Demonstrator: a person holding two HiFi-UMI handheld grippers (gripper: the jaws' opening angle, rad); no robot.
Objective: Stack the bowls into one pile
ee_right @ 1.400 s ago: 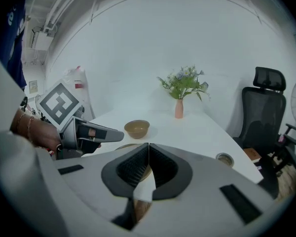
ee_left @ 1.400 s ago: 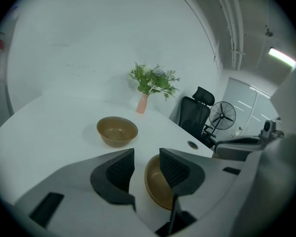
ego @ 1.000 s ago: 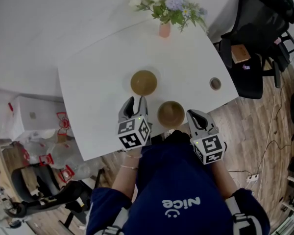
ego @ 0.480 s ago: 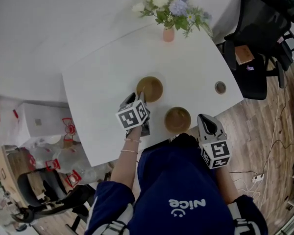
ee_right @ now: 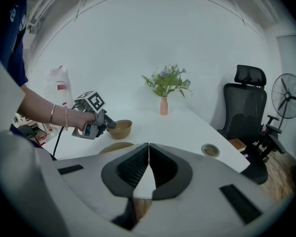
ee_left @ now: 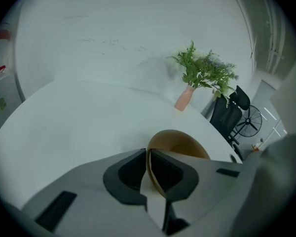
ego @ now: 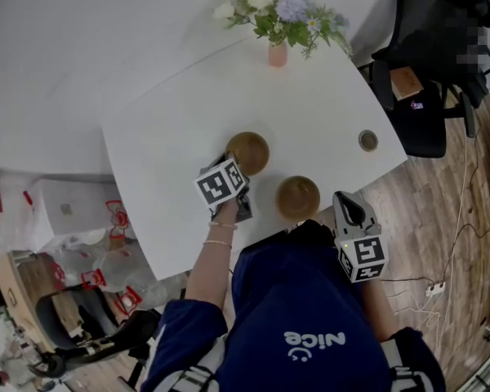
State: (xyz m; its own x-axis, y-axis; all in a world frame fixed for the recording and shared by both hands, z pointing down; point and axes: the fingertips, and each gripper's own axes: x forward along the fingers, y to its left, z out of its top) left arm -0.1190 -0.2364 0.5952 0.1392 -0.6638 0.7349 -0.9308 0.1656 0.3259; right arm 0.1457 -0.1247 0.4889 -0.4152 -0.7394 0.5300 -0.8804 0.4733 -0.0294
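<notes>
Two brown bowls stand on the white table [ego: 163, 137]: a far bowl [ego: 247, 152] and a near bowl [ego: 298, 197] by the front edge. My left gripper [ego: 232, 168] has just been closing, and its jaws now pinch the near-side rim of the far bowl [ee_left: 180, 143], one pad inside and one outside. The right gripper view shows that grip from the side on the far bowl [ee_right: 120, 129]. My right gripper [ego: 344, 200] hovers off the table's front edge, right of the near bowl, shut with nothing between its pads [ee_right: 148, 154]. Its jaws hide part of the near bowl [ee_right: 116, 146].
A pink vase of flowers [ego: 276, 51] stands at the table's far edge. A small round dish [ego: 367, 140] lies near the right edge. A black office chair [ego: 429, 72] and a fan [ee_right: 287, 97] stand beyond the table's right side. Bags and boxes [ego: 73, 219] crowd the floor at left.
The left gripper went forward and down to the far bowl and closed its open jaws on the rim. The right gripper barely moved.
</notes>
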